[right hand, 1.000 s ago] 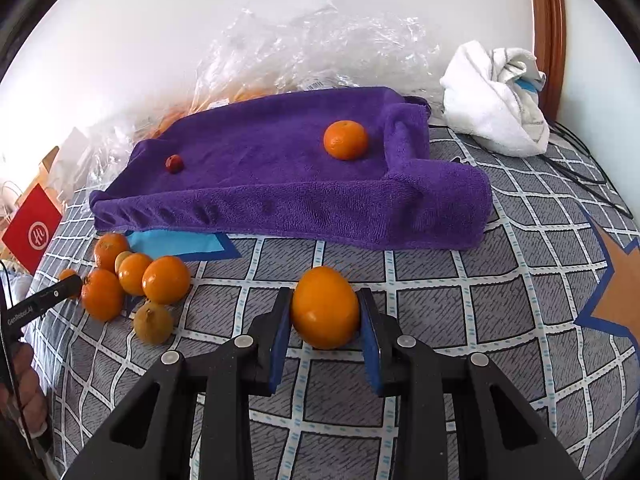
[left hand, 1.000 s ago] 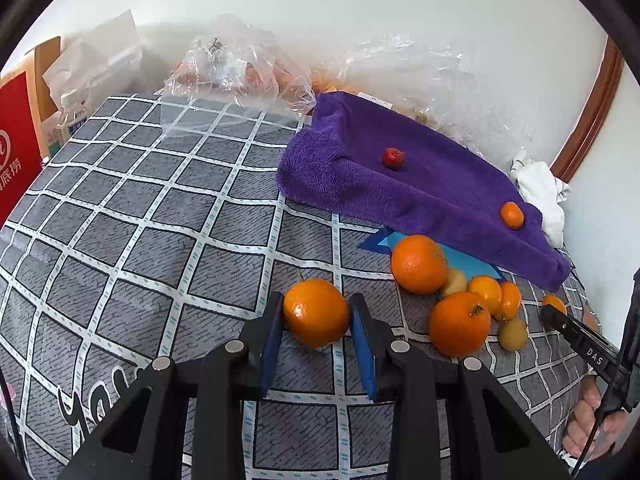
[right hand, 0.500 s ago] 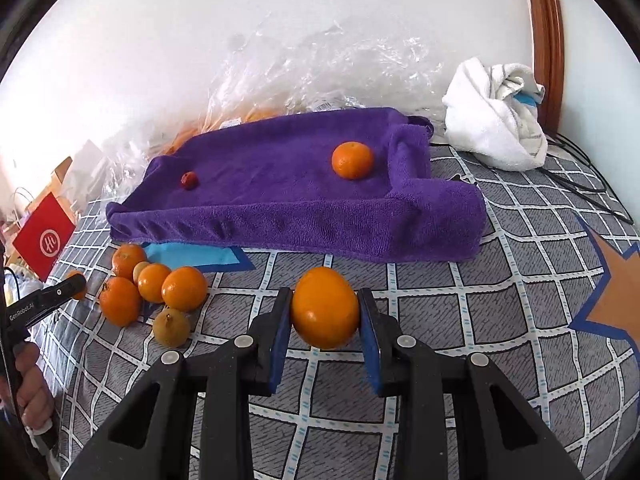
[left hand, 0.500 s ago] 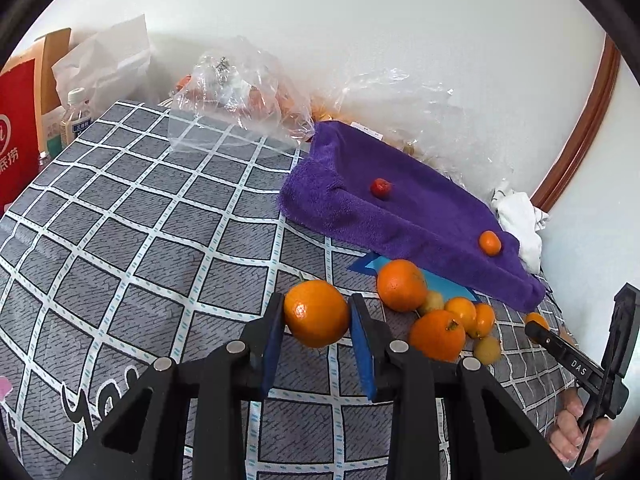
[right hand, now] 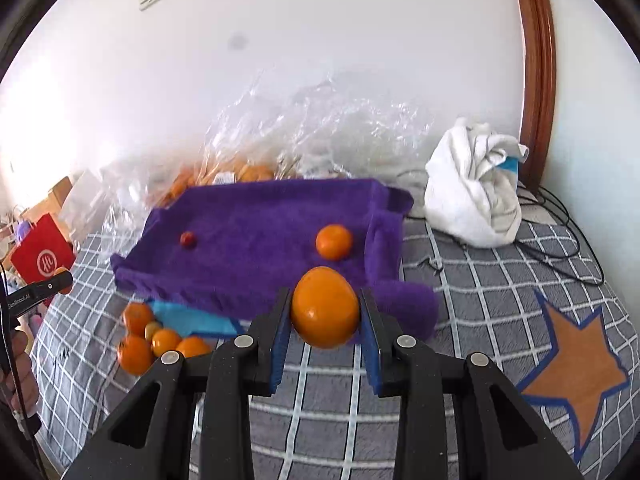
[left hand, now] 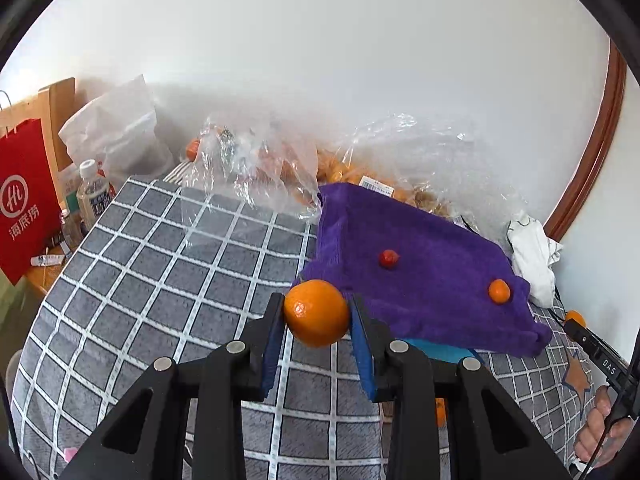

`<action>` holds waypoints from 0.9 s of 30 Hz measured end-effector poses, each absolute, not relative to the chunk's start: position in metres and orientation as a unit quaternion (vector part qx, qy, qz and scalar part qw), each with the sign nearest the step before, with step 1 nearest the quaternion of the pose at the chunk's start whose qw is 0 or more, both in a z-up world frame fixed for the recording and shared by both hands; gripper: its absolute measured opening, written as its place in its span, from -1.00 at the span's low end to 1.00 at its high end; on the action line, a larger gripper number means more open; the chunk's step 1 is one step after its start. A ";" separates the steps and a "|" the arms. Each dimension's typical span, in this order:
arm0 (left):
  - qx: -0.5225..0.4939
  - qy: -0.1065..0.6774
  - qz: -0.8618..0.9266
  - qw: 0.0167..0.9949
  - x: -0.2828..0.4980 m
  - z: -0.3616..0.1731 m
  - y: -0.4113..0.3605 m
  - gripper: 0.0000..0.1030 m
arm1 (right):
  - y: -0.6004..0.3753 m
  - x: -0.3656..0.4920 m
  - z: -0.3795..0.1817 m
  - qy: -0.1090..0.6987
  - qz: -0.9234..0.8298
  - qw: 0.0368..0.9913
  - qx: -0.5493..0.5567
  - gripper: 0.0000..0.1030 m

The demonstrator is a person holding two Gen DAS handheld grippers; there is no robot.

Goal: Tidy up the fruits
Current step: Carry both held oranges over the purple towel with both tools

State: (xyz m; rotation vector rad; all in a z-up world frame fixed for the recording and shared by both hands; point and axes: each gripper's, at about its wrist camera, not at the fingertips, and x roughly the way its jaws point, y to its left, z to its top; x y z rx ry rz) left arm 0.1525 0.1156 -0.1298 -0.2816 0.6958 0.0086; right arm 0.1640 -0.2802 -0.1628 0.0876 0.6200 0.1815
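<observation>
Left wrist: orange [left hand: 317,313] clamped between fingers [left hand: 273,336]. Right wrist: fingers [right hand: 280,340] clamp second orange [right hand: 325,313].

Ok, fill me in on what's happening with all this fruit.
A person is sorting fruit with a handheld gripper in each hand. The left gripper has its jaws shut on an orange, and the right gripper grips a second orange; both are held up in front of the purple towel tray. Lying in the tray are a small red fruit and a mandarin. More loose fruit sits on the checked bedspread beside it.
</observation>
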 end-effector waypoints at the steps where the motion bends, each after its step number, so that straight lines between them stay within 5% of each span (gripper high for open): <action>1: -0.138 0.336 0.004 0.932 0.157 -0.126 0.115 -0.41 | -0.280 0.169 -0.160 0.304 0.088 0.948 0.045 -0.38; 27: -0.157 0.353 -0.044 0.921 0.263 -0.175 0.073 -0.41 | -0.251 0.261 -0.205 0.353 0.089 0.930 0.042 -0.38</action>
